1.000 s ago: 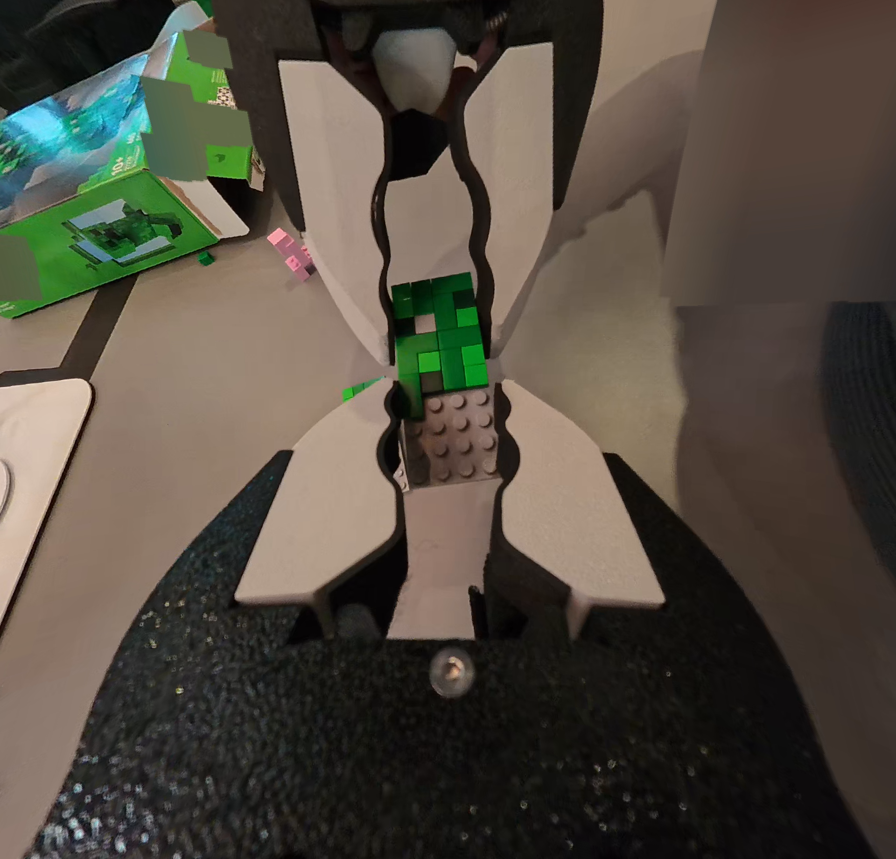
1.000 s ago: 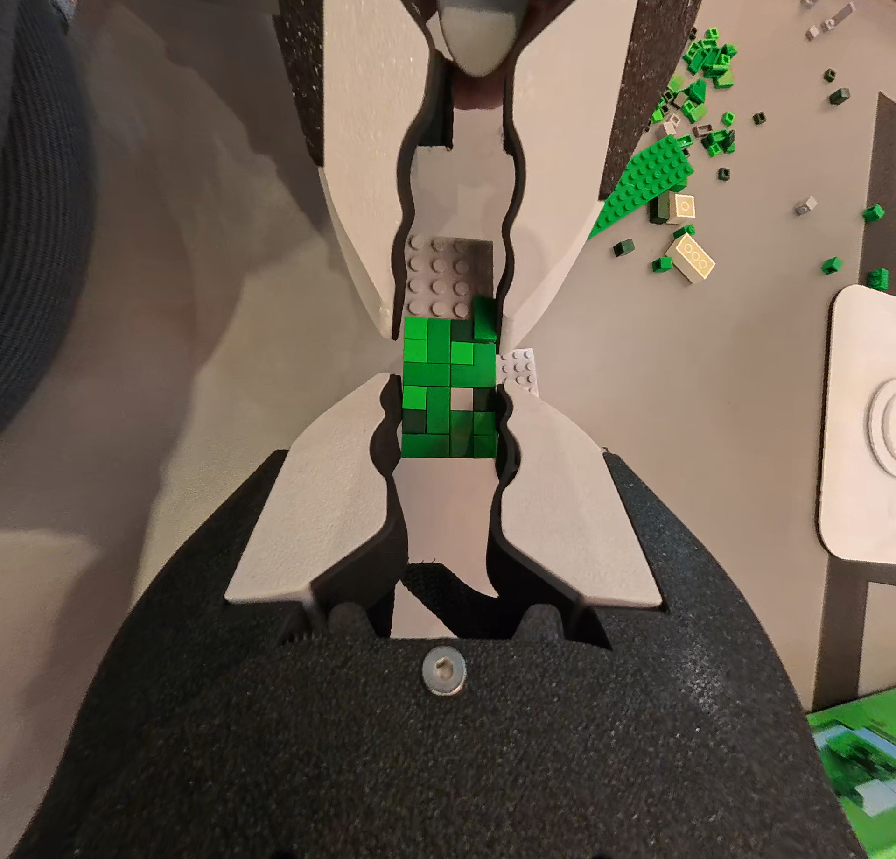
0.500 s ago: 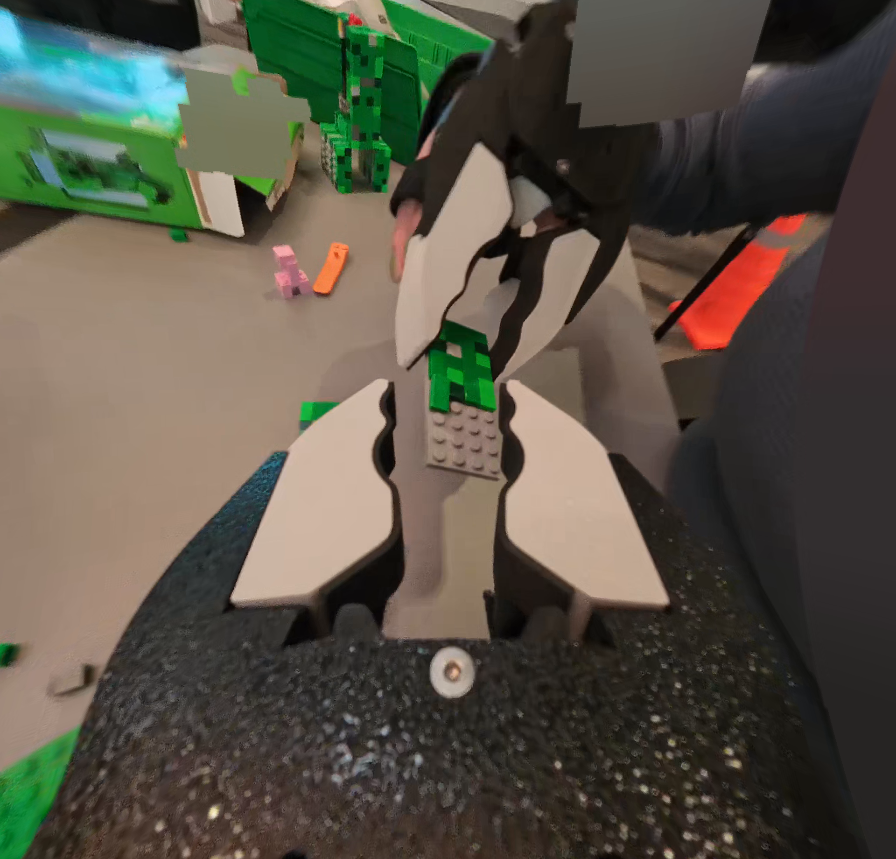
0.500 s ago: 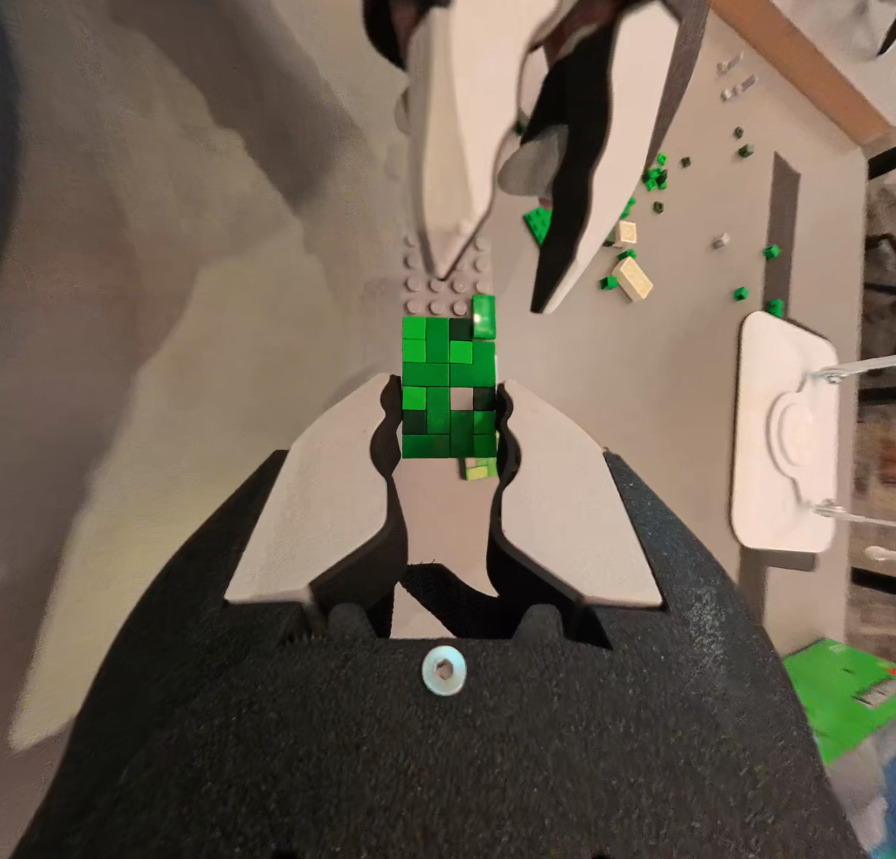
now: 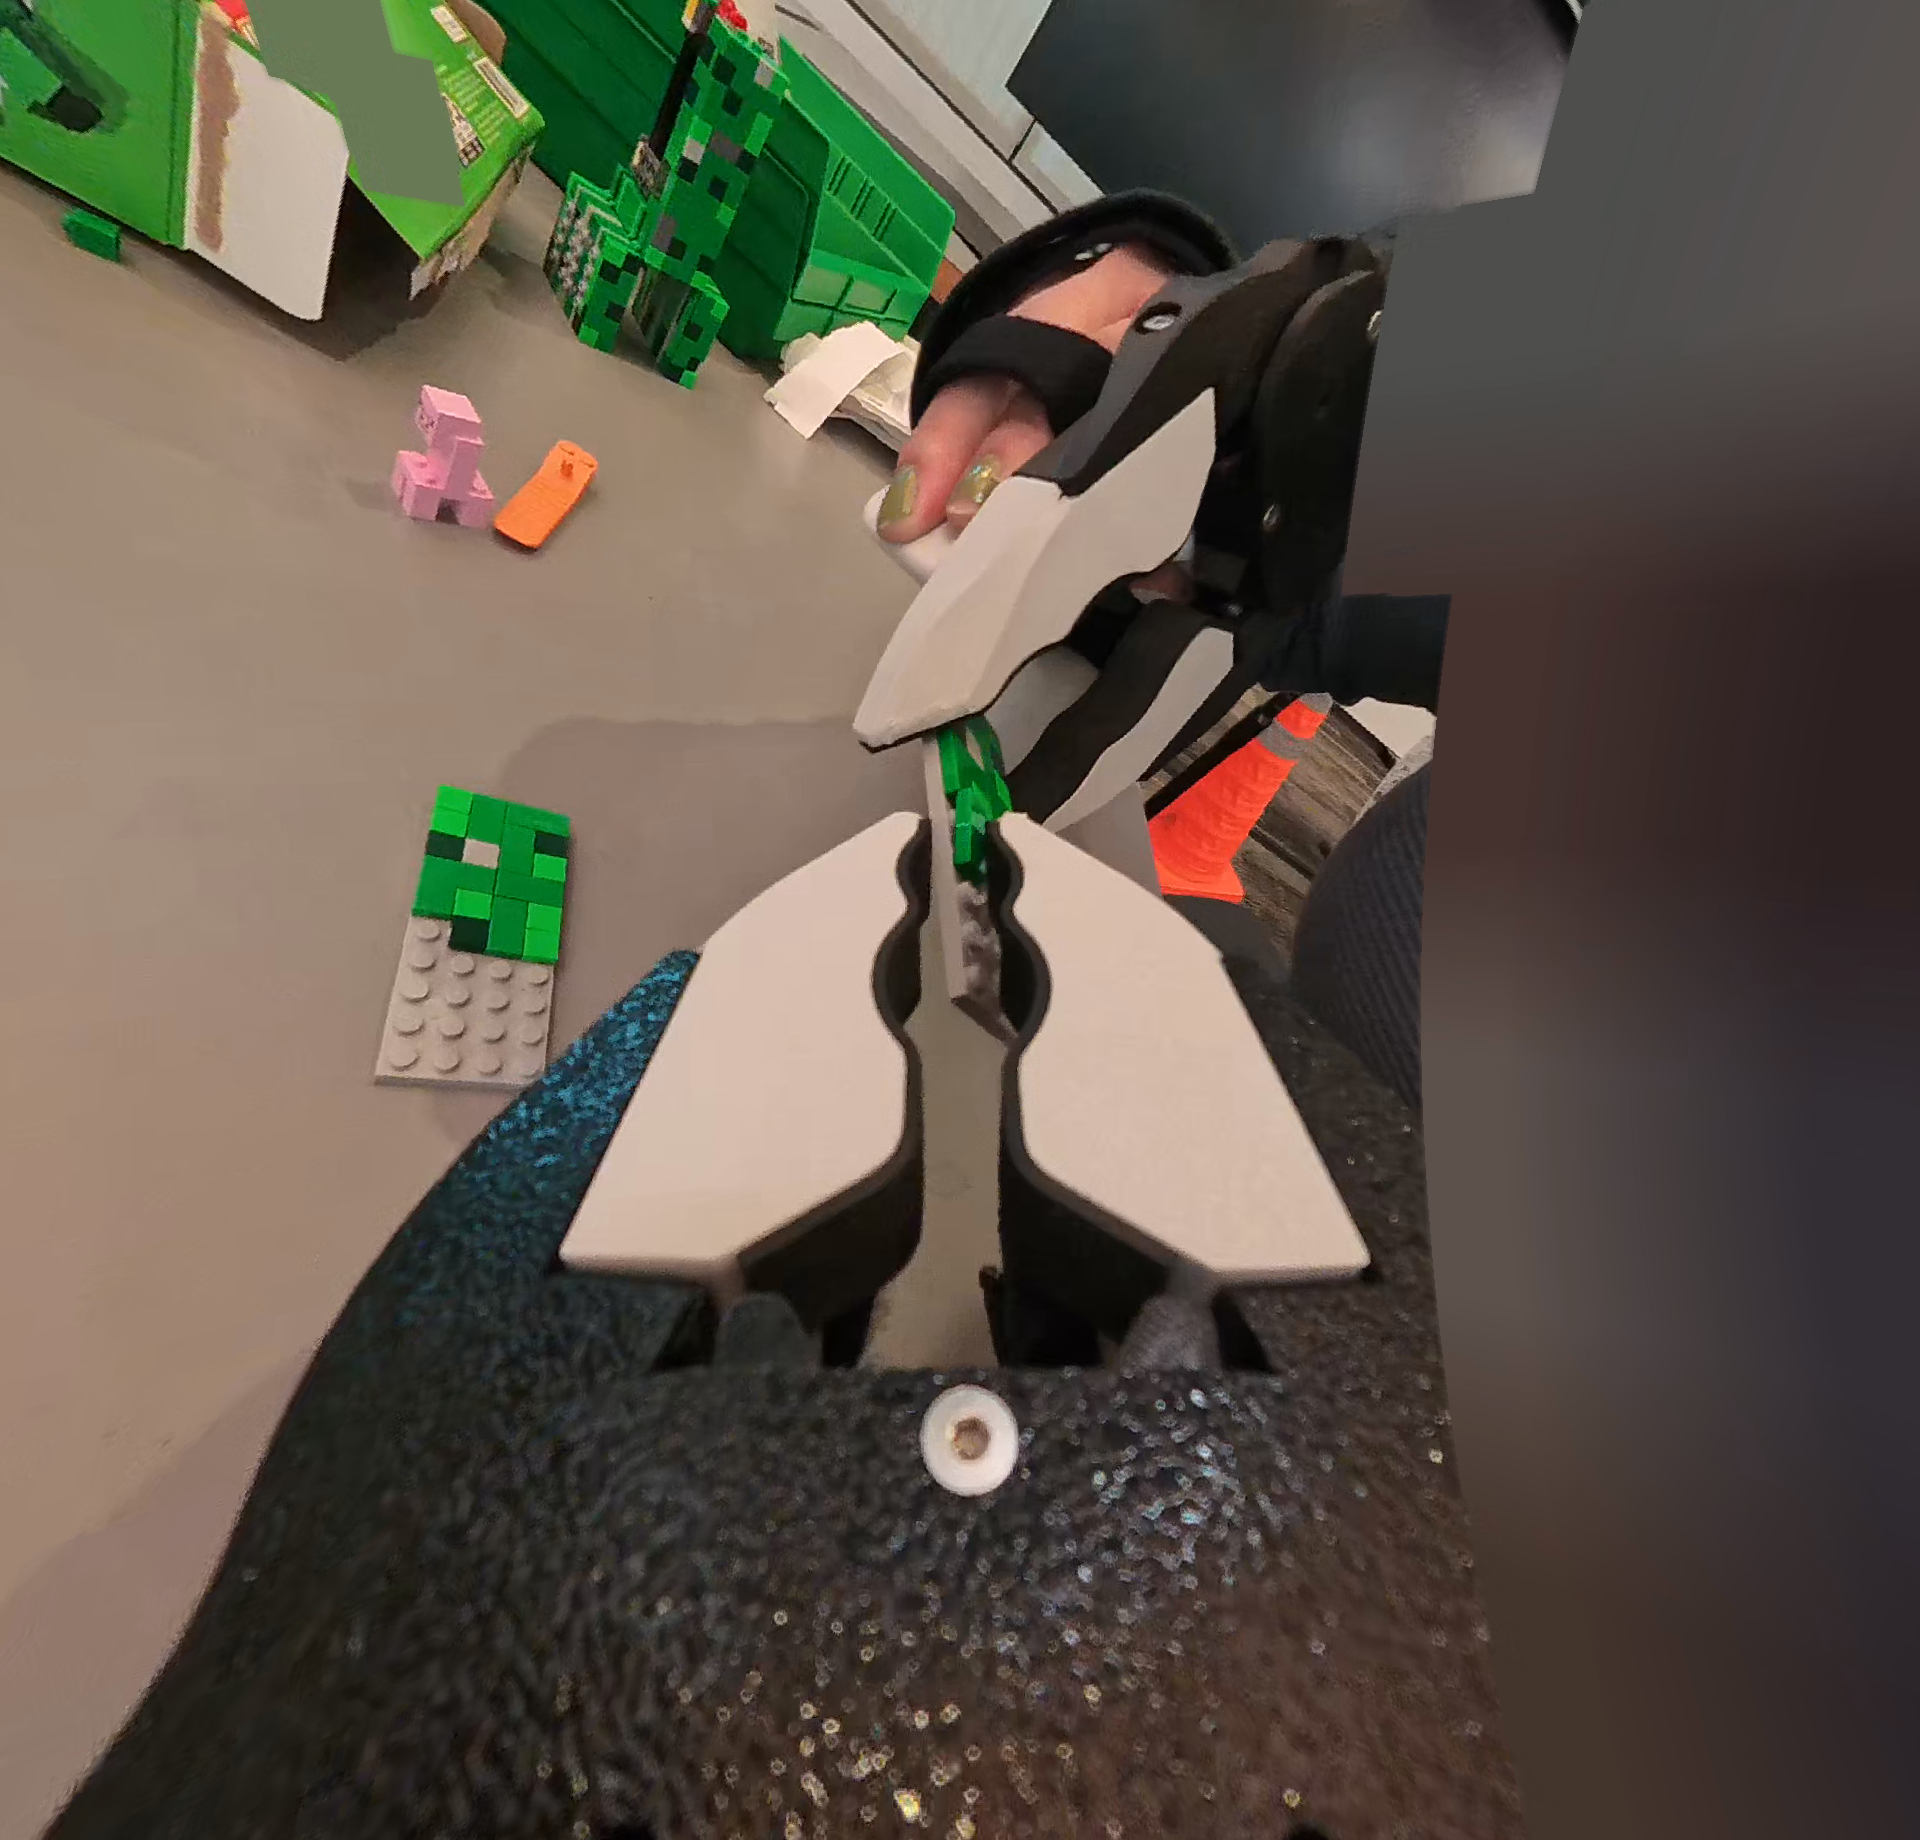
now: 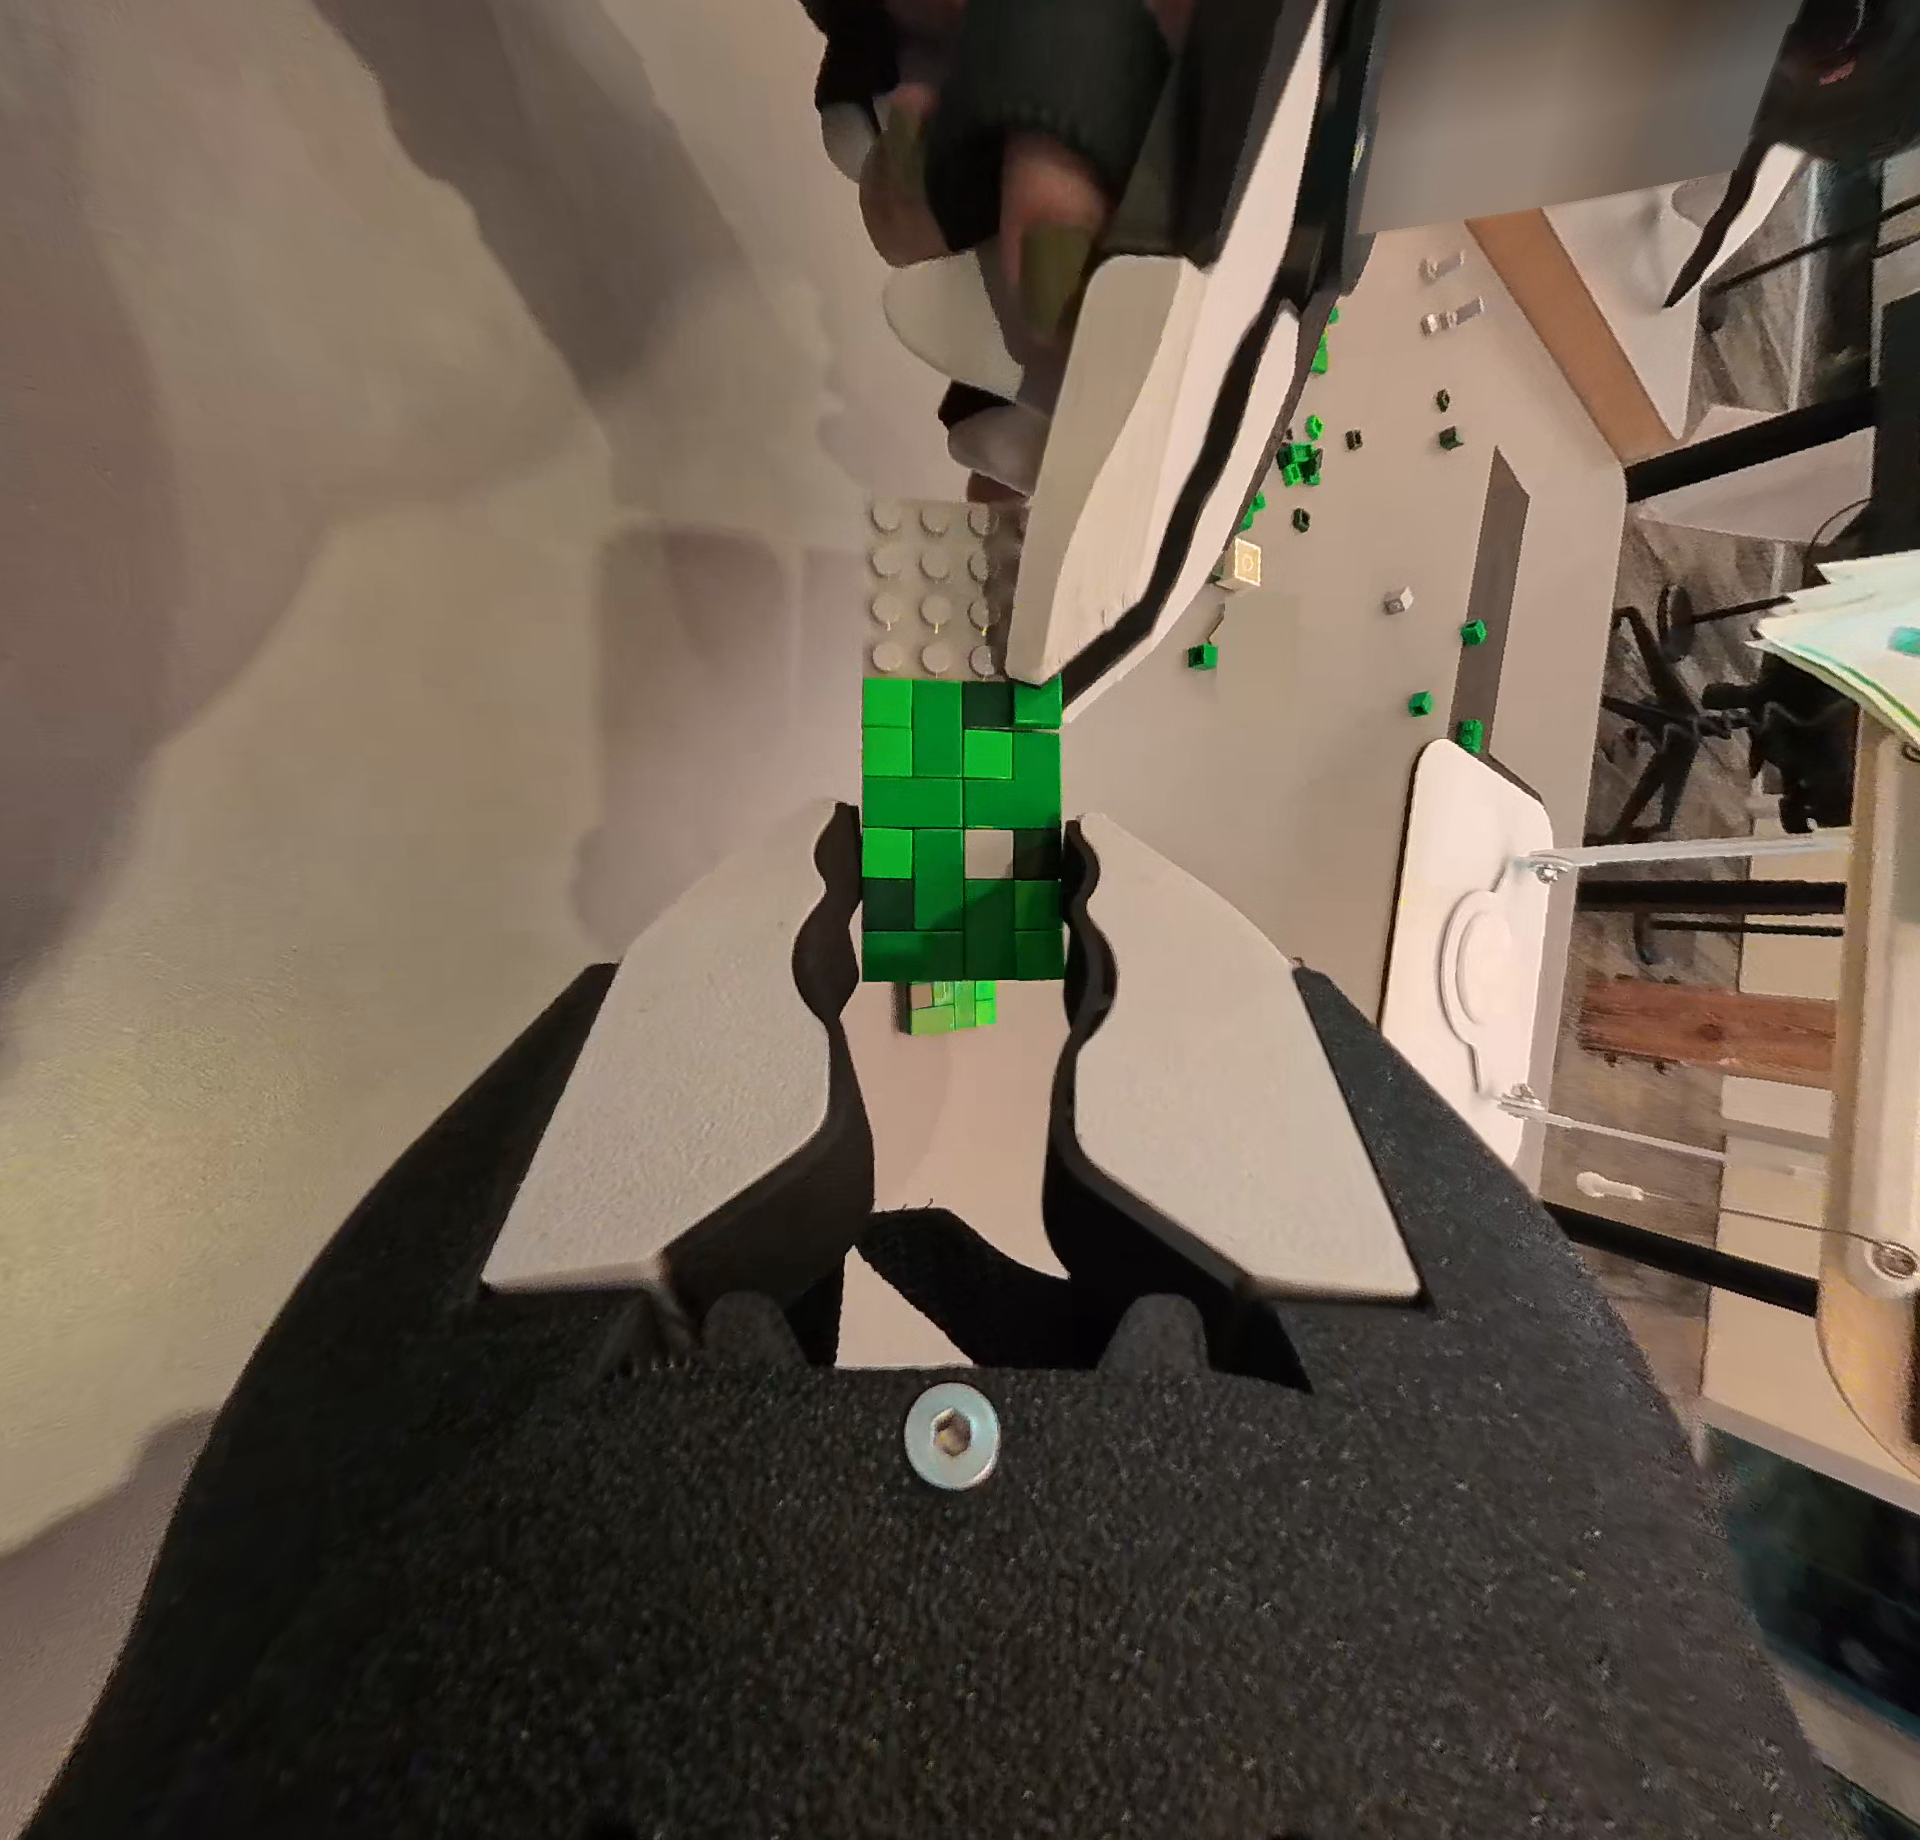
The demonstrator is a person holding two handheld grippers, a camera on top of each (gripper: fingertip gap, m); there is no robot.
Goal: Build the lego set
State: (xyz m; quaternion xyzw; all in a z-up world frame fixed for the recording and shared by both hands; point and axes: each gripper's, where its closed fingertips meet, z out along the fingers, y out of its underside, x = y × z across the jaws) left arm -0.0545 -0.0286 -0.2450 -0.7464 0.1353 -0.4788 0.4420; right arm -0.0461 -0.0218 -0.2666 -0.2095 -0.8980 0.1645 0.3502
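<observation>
— Two claws on one piece? What is it?

— One gray studded plate (image 6: 961, 772), thin and rectangular. Flat green tiles in several shades, with one pale square among them, cover most of it. Bare gray studs show at the far end.

— Where is it?

— In the air above the worktop (image 5: 260, 647), between the two claws. The right claw (image 6: 961, 824) is clenched across its width, with a pad pressed on each long edge at the tiled end. The left claw (image 5: 961, 834) is clamped through its thickness, face to back. Its tips sit where the green meets the bare studs, by a small green tile (image 6: 1039, 701) that stands proud at the corner.

— How would it handle?

— I'd judge it light and stiff: hard plastic that won't sag. The glossy tiles look slippery, and they could pop off if levered. The long edges look like the safest place to hold, since squeezing there puts no load on the tiles. The studded end should give better grip than the smooth green.

— Anything nearby?

— A second plate (image 5: 478, 938) of the same make lies flat on the worktop, left of the left claw. Farther off are a pink brick pig (image 5: 442, 460), an orange piece (image 5: 545, 494), a tall green block figure (image 5: 675, 180) and a green carton (image 5: 104, 107). Loose green bricks (image 6: 1299, 460) are scattered well apart.
</observation>
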